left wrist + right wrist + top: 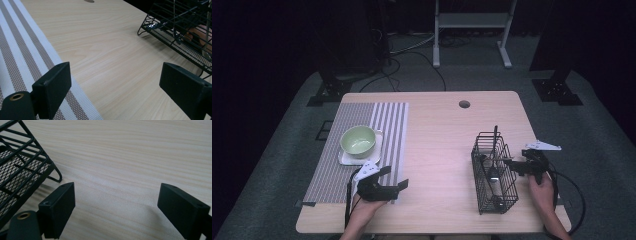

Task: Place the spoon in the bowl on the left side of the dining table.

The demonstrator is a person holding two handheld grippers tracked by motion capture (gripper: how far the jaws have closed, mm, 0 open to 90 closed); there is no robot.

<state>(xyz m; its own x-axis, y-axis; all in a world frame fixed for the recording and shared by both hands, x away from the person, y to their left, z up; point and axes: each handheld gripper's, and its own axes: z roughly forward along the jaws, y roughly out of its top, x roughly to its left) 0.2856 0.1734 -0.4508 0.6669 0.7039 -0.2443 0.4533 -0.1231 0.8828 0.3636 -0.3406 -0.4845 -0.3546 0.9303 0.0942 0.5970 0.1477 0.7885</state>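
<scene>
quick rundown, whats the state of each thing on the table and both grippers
left hand-held gripper: open, nothing between the jaws, over the placemat's edge
right hand-held gripper: open, empty, beside the basket
wire basket: upright on the table, utensils standing in it
green bowl: upright, looks empty, sits on the white plate
white plate: flat on the placemat
striped placemat: laid flat
table: bare wood between placemat and basket
</scene>
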